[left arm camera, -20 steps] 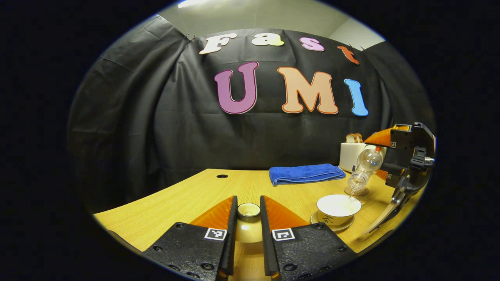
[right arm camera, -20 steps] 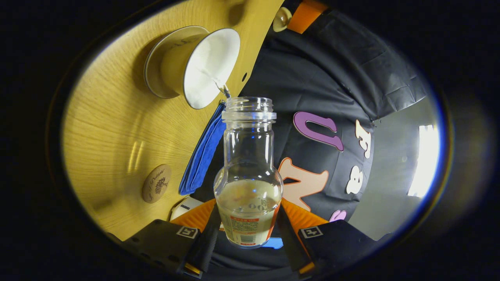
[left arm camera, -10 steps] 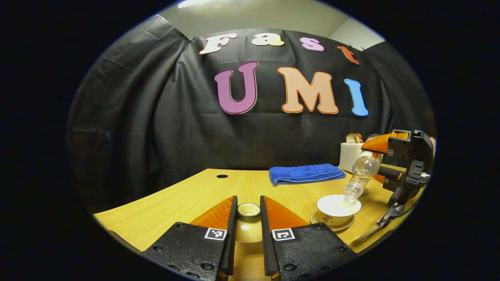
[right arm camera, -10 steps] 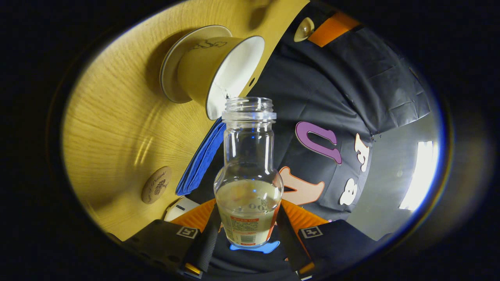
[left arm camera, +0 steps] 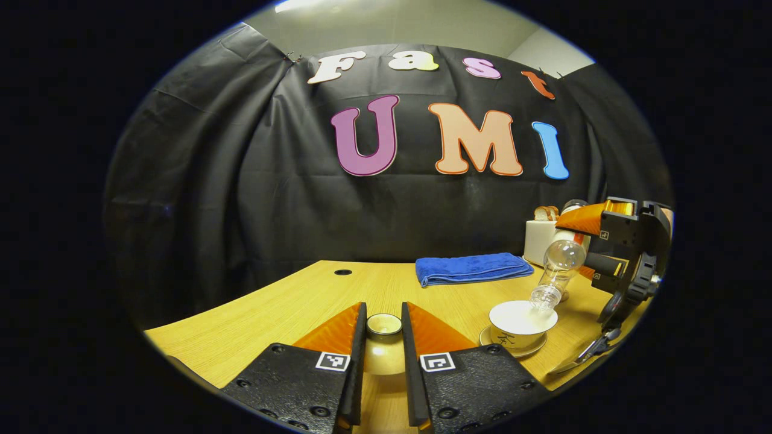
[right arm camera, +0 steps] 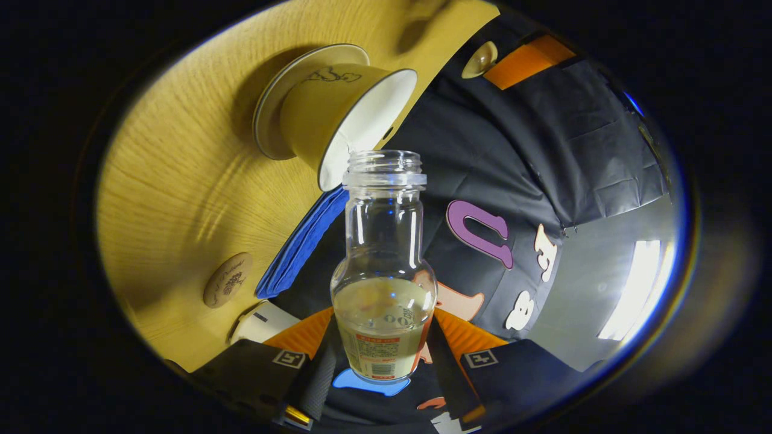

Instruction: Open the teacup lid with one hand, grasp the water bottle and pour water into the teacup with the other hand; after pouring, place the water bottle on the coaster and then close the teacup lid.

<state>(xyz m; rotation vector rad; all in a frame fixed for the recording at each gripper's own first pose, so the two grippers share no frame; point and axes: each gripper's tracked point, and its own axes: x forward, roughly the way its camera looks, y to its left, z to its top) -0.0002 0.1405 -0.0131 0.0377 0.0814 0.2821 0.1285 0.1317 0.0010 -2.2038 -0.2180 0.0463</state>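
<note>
Both tongs are closed on something as I watch from my station. On my left tongs (left arm camera: 383,361), seen in the left gripper view, the two fingers press against the sides of the teacup lid (left arm camera: 383,349), which I am holding just above the table (left arm camera: 265,313) with its small round knob pointing away from the camera.

My right tongs (right arm camera: 381,355), seen in the right gripper view, are clamped on the lower body of the water bottle (right arm camera: 383,265), one finger on each side of its labelled base. That bottle is clear, uncapped and tipped over steeply, with its open mouth right at the rim of the teacup (right arm camera: 356,120).

From the left gripper view I can see the same scene from the side: the right tongs (left arm camera: 594,247) sit high at the right edge, holding the water bottle (left arm camera: 558,268) slanted neck-down, its mouth just over the far rim of the teacup (left arm camera: 522,322). That cup is white inside and stands lidless on its saucer (left arm camera: 512,349), to the right of my left tongs.

Just behind the cup lies the round coaster (right arm camera: 228,280), bare on the wood. Farther back I see a folded blue towel (left arm camera: 473,268) and a white toaster (left arm camera: 541,240) with bread in it.
</note>
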